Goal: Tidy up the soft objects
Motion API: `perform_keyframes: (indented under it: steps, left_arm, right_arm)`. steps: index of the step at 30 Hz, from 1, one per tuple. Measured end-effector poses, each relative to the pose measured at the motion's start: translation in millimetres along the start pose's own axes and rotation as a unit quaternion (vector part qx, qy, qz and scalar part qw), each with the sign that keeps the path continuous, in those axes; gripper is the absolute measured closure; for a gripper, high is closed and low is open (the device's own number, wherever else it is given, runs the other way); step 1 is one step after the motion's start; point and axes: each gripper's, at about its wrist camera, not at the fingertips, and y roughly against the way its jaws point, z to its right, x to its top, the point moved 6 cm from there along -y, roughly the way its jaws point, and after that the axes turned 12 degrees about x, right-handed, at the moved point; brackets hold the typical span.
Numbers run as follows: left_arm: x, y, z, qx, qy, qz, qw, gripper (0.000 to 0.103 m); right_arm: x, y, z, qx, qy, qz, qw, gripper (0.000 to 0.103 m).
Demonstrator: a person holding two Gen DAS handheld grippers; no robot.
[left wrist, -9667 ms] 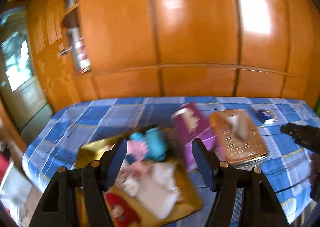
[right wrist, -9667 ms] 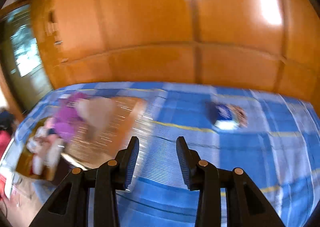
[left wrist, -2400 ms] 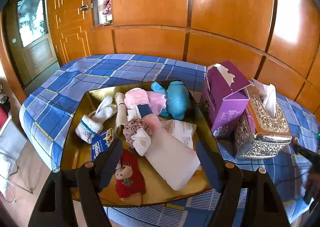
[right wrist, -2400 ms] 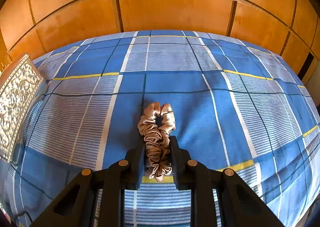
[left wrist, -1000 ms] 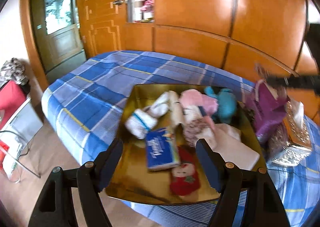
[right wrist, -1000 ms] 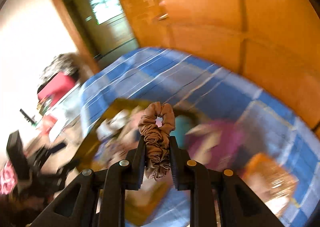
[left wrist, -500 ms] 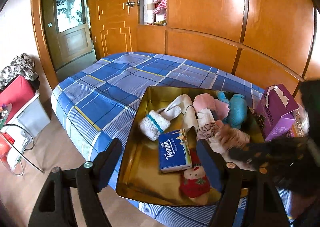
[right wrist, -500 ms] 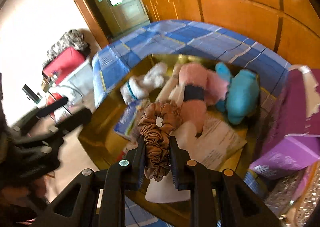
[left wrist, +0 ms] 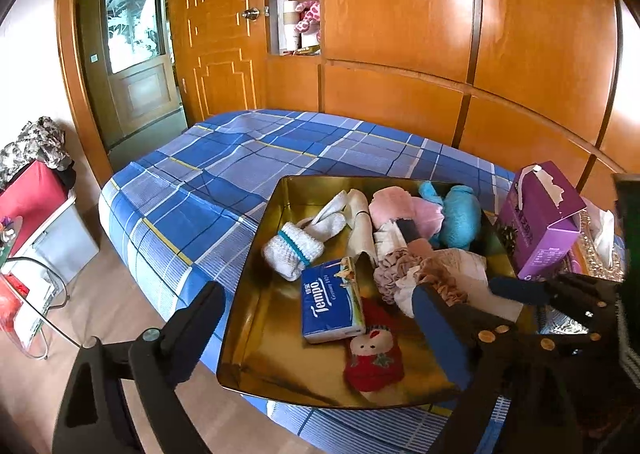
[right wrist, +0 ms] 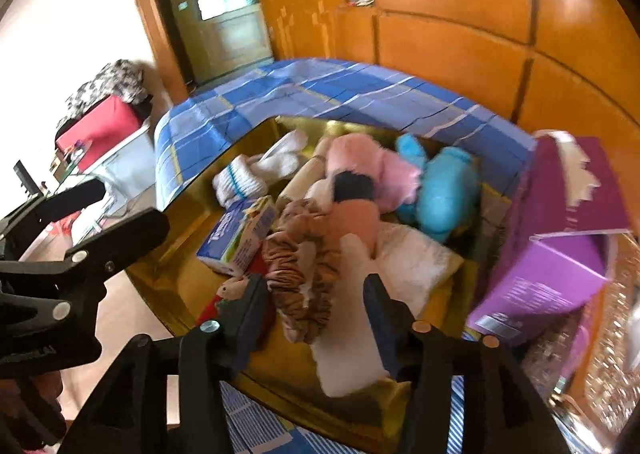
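Released from the right tool (right wrist: 316,312), whose jaws have just been opening and now stand apart, the tan ruffled fabric scrunchie (right wrist: 304,274) lies in the gold metal tray (right wrist: 176,214). Left tool (left wrist: 316,328) has widened too, gaping empty.

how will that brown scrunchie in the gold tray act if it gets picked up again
The brown scrunchie looks like gathered satin, so probably floppy and very light. Its sheen suggests it may slip from a loose pinch. It lies slumped on other soft items in the gold tray, so a push would likely just crumple it.
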Motion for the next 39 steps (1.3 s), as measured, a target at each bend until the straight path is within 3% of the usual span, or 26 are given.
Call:
perform_keyframes:
  steps: [7, 13, 22, 39]
  left_arm:
    - [2, 14, 9, -0.013, 0.009, 0.016, 0.9998, 0.0]
    - [5, 29, 24, -0.03, 0.013, 0.033, 0.9989, 0.0]
    - [4, 41, 41, -0.032, 0.0, 0.044, 0.9985, 0.0]
    - [1, 37, 42, -0.018, -0.005, 0.041, 0.999, 0.0]
  right_arm:
    - [-3, 45, 15, -0.079, -0.026, 0.068, 0.994, 0.052]
    - [-13, 72, 33, -0.151, -0.058, 0.098, 0.982, 0.052]
    - [-25, 90, 38, -0.174, -0.068, 0.116, 0.976, 0.051]
    - [-26, 92, 39, -0.173, -0.074, 0.12, 0.975, 0.052]
